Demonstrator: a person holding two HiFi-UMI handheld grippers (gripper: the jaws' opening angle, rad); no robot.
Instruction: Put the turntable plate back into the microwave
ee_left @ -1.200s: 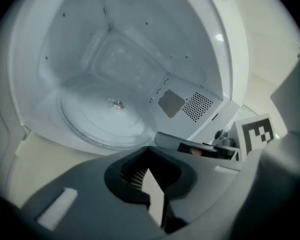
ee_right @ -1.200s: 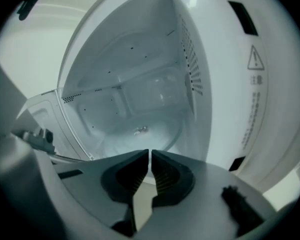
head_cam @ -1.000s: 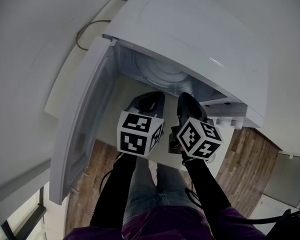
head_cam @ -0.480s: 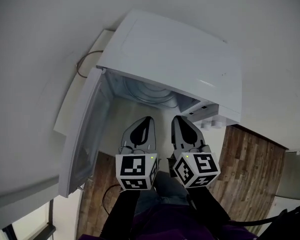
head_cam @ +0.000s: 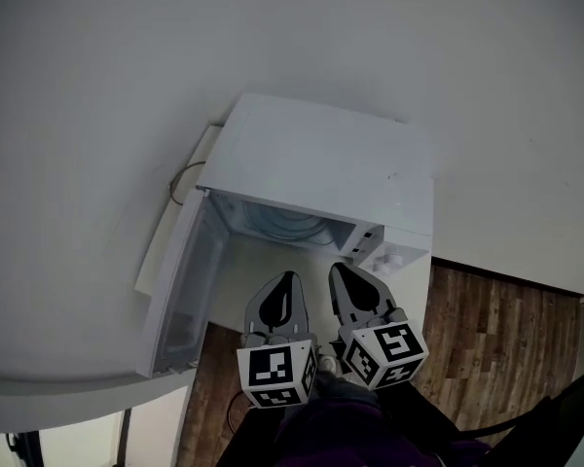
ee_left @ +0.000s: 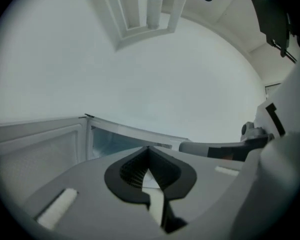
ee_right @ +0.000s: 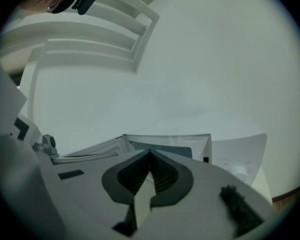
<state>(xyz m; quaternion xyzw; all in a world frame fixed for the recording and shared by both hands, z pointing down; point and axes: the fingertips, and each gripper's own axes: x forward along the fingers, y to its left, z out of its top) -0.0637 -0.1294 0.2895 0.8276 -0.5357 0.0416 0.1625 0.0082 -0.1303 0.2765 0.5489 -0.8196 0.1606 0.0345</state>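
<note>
Moved: we see left gripper (head_cam: 288, 280) and right gripper (head_cam: 337, 270) drawn back from the microwave (head_cam: 321, 168), lower centre.
Jaws: both closed, empty.
Plate: turntable plate (head_cam: 290, 226) sits inside the open microwave, mid-frame.

pulled back: the left gripper (head_cam: 287, 278) and right gripper (head_cam: 337, 269), a second ago at the mouth of the open microwave (head_cam: 321, 163), now sit clear of it, which shows smaller and farther off from the head view.
</note>
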